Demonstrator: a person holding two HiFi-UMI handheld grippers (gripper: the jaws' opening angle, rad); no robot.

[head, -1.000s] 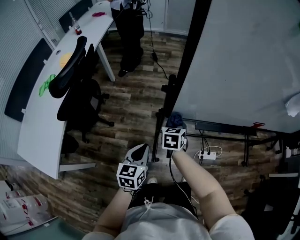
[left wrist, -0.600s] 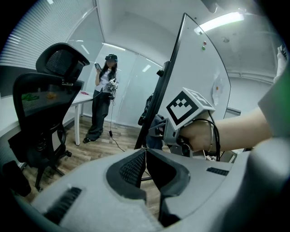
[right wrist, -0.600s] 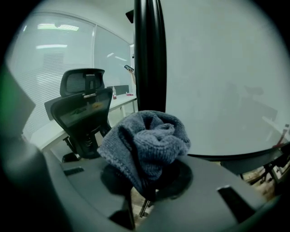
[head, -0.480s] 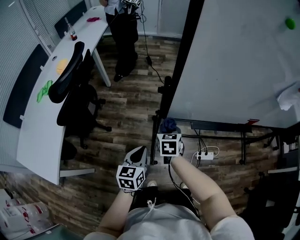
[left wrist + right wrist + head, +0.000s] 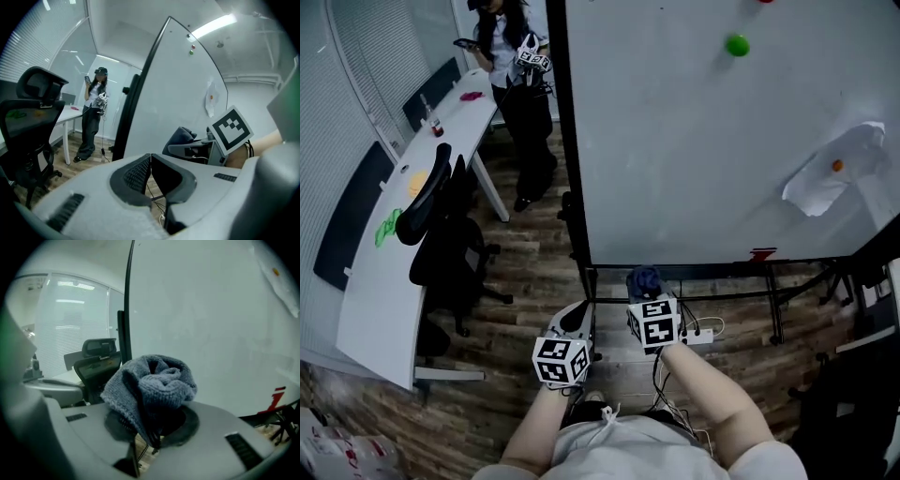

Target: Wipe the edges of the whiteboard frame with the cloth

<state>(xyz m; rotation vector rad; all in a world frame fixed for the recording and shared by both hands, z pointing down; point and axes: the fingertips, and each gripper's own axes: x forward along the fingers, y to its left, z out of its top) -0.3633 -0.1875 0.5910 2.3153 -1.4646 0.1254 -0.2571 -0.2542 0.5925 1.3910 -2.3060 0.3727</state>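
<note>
The whiteboard (image 5: 703, 141) stands upright in a black frame (image 5: 569, 141); the frame's left edge also shows in the left gripper view (image 5: 136, 103) and the right gripper view (image 5: 126, 301). My right gripper (image 5: 645, 292) is shut on a bunched grey-blue cloth (image 5: 644, 279), which sits just below the board's bottom edge near its lower left corner. In the right gripper view the cloth (image 5: 150, 385) covers the fingertips of the right gripper (image 5: 150, 425). My left gripper (image 5: 575, 319) is lower and to the left, shut and holding nothing (image 5: 150, 158).
A person (image 5: 514, 84) stands beyond the board's left edge beside a long white desk (image 5: 384, 272). A black office chair (image 5: 441, 216) is at the left. A paper sheet (image 5: 830, 173) and a green magnet (image 5: 737, 44) are on the board. A power strip (image 5: 698, 336) lies under it.
The head view has tilted up, so more of the board shows. The right gripper with the cloth has stayed near the board's lower left corner. The left gripper has hardly moved.
</note>
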